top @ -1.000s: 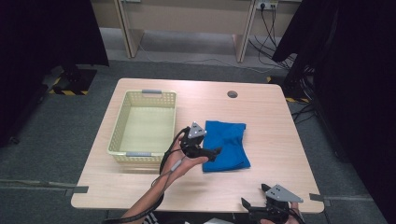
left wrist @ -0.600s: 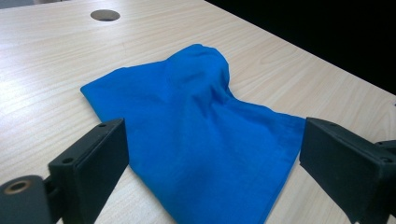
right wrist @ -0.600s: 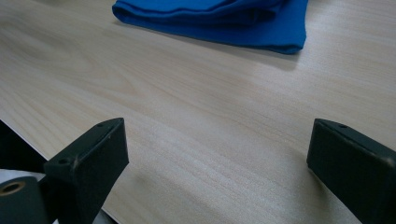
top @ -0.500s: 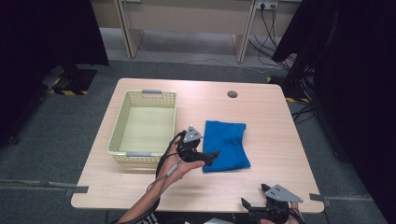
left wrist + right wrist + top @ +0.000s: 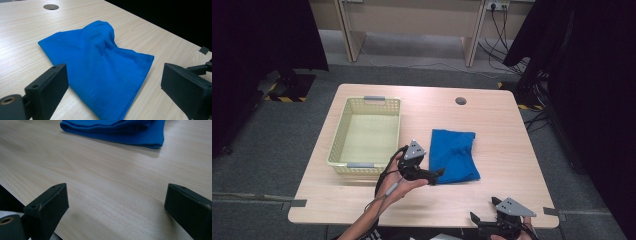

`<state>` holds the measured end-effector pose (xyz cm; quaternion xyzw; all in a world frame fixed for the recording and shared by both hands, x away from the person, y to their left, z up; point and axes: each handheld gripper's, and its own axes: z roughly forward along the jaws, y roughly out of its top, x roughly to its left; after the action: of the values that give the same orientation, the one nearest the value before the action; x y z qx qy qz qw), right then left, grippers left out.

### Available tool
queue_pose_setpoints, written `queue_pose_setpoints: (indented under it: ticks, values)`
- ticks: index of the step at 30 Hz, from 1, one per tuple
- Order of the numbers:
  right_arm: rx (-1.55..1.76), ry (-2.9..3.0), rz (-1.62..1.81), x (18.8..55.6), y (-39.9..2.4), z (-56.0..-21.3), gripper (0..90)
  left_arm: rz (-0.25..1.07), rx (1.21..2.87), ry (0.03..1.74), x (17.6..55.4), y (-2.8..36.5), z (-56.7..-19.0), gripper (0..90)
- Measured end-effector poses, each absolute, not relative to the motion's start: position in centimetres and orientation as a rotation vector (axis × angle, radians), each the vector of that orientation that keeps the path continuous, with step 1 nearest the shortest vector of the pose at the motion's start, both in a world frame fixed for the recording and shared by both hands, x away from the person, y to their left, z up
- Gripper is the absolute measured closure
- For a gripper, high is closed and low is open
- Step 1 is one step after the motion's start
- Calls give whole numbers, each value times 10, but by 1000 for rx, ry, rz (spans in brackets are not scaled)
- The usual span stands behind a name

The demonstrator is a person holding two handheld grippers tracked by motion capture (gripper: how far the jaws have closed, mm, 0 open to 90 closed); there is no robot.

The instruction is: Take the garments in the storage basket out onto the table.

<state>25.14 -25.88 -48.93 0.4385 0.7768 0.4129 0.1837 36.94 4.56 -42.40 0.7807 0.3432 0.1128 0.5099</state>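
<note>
L gripper (image 5: pixel 438 175) had just been opening, jaws wide w/ nothing gripped; the folded blue cloth (image 5: pixel 100 67) lay just ahead, partly between them. Risk: closing too shallow would've pinched only the top layer, unfolding it.

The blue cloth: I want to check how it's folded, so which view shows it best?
The left gripper view: the blue cloth lies close between the open jaws, its raised hump and edges clear. The high view shows the whole outline beside the basket, but small. The right gripper view catches just its layered near edge.
</note>
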Motion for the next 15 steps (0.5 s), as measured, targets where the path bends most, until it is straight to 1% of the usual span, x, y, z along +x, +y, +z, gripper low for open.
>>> queue_pose_setpoints:
  ticks: [15]
  values:
    - [1239,2191,1165,251,-259,-489,57,275,1881,811,351,59,-430,68]
